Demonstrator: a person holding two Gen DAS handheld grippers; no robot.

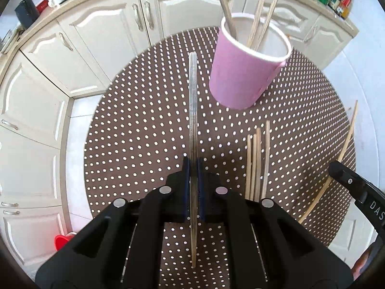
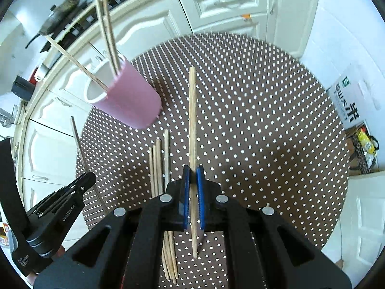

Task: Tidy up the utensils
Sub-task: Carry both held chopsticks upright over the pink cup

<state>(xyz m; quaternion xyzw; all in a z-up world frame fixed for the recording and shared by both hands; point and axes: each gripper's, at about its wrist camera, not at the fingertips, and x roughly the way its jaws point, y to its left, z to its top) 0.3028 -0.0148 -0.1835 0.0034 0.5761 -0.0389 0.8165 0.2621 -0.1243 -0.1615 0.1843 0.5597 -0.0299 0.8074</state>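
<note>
Wooden chopstick (image 1: 193, 125) is pinched in the left gripper (image 1: 193, 168), another (image 2: 192, 130) in the right gripper (image 2: 192, 175); the pink cup (image 1: 243, 72) ahead could be tipped by a misaimed tip.

Cloth (image 1: 144, 125) bare left; cup (image 1: 243, 72), 4 sticks (image 1: 257, 163) block right.

One pink cup (image 1: 243, 69) stands on one round dotted table (image 1: 144, 120). Three chopsticks (image 1: 258, 12) stick out of the cup. Four chopsticks (image 1: 256, 163) lie bundled on the table. Each of two grippers (image 1: 193, 166) pinches one chopstick (image 1: 193, 101).
</note>
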